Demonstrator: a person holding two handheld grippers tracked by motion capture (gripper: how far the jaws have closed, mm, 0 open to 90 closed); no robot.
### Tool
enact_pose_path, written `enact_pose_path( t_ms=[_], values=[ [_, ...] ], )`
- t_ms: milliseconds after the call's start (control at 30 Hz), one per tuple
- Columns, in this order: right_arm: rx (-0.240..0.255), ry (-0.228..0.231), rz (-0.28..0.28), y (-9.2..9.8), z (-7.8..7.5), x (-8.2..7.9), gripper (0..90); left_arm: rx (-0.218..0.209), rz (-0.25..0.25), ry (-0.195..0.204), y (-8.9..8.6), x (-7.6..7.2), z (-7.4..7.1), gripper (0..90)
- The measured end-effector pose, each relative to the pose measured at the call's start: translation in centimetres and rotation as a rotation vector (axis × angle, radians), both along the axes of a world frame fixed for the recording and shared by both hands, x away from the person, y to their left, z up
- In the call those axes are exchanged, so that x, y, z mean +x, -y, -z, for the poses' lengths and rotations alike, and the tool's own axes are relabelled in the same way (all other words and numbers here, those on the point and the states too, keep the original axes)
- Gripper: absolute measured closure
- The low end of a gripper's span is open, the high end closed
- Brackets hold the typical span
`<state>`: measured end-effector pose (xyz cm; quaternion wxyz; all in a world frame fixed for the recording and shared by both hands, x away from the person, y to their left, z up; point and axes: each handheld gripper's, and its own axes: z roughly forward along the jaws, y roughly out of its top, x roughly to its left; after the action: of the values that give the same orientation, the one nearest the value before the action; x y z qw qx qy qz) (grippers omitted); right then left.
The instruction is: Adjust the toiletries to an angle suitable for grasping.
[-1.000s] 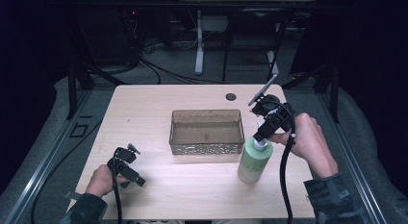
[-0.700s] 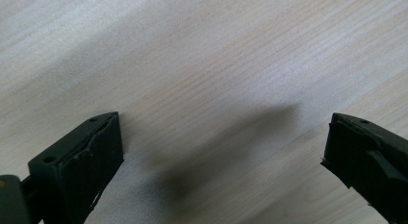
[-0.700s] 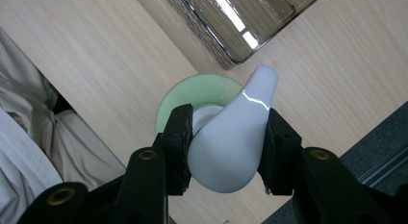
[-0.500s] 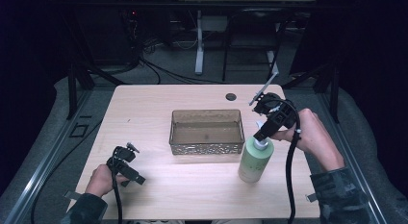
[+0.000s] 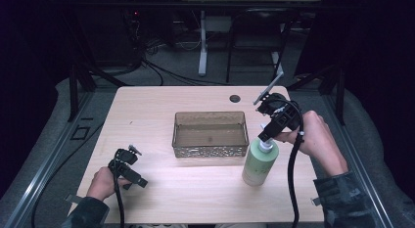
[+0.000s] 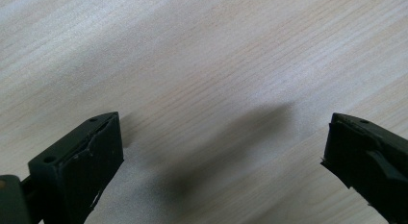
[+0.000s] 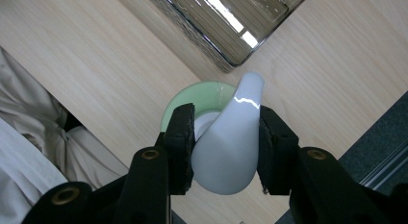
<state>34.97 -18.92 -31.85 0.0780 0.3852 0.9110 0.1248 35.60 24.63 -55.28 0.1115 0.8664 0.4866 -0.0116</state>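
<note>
Jaws of our right gripper (image 7: 226, 152) have just been closing and now clamp the white pump head (image 7: 231, 147) of the pale green plastic bottle (image 5: 260, 163), which stands at four o'clock of the clear rectangular tray (image 5: 210, 133). We judge a lift comes next, while our left gripper (image 5: 128, 165) idles open over the light wooden table (image 6: 202, 65).

The metal basket (image 5: 210, 135) stands mid-table just beside the green pump bottle (image 5: 258, 164); the wooden table (image 5: 147, 110) left and front of it lies open.

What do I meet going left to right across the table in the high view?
Left gripper → metal basket → small dark disc → green pump bottle, right gripper shut on its pump head → the person's right hand.
</note>
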Motion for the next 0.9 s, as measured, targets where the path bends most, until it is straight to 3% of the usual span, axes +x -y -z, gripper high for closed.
enact_pose_path(
  t_ms=[67,133,267,333,467,900],
  values=[
    [0.000,0.002,-0.063,0.0,0.0,0.1,62.7,-0.001,0.000,0.001,0.0,0.0,0.0,0.1],
    [0.012,-0.005,-0.091,0.1,0.0,0.3,62.6,-0.001,-0.001,0.001,0.0,0.0,0.0,0.1],
    [0.008,-0.031,-0.083,0.0,0.1,0.5,60.3,-0.001,0.001,-0.001,0.0,0.0,0.0,0.1],
    [-0.033,-0.047,-0.054,-0.2,0.4,0.6,54.5,-0.001,0.005,-0.001,0.0,0.0,0.0,0.1],
    [-0.038,-0.066,-0.035,-0.4,1.3,0.8,61.6,-0.002,0.002,0.000,0.0,-0.1,0.0,0.1],
    [-0.081,-0.104,-0.042,-0.7,1.3,1.1,62.6,-0.002,-0.008,-0.009,-0.7,-0.3,0.2,0.1]
  ],
)
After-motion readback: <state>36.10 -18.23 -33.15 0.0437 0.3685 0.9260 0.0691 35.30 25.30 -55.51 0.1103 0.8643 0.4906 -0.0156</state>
